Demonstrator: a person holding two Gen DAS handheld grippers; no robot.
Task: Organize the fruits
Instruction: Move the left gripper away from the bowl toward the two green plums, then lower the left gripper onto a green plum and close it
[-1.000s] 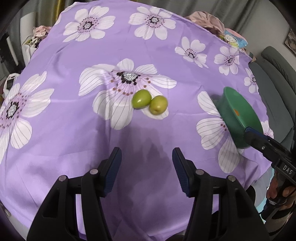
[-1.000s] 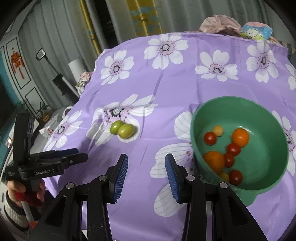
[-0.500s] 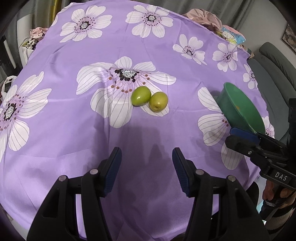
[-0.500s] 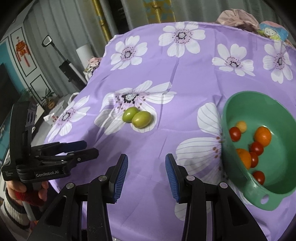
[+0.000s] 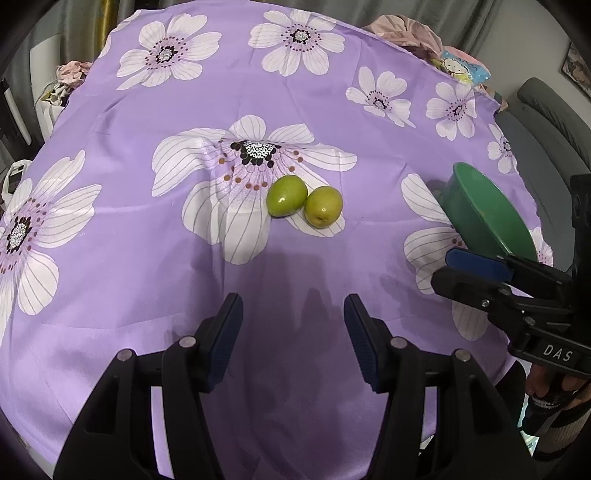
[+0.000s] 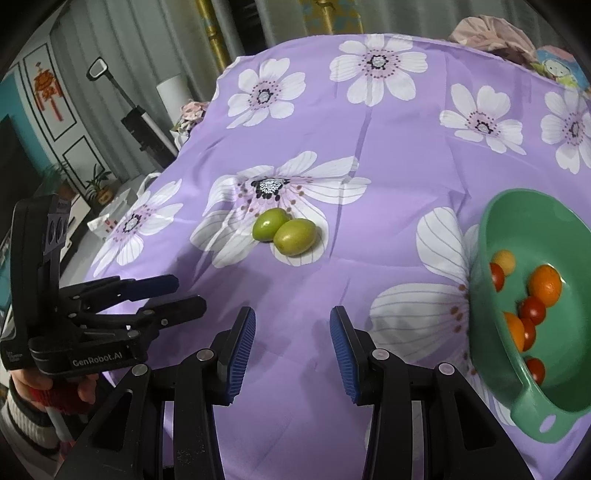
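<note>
Two green fruits lie touching on the purple flowered cloth: the left fruit and the right fruit. A green bowl at the right holds several small red and orange fruits. My left gripper is open and empty, short of the green fruits; it also shows in the right wrist view. My right gripper is open and empty, beside the bowl; it also shows in the left wrist view.
The table's front edge runs just below both grippers. A grey sofa stands to the right. Bundled clothes lie at the far edge. A stand and bags are off the left side.
My right gripper has swung left, away from the bowl and toward the green fruits, which now sit nearer its centre. My left gripper has barely moved. Both stayed open.
</note>
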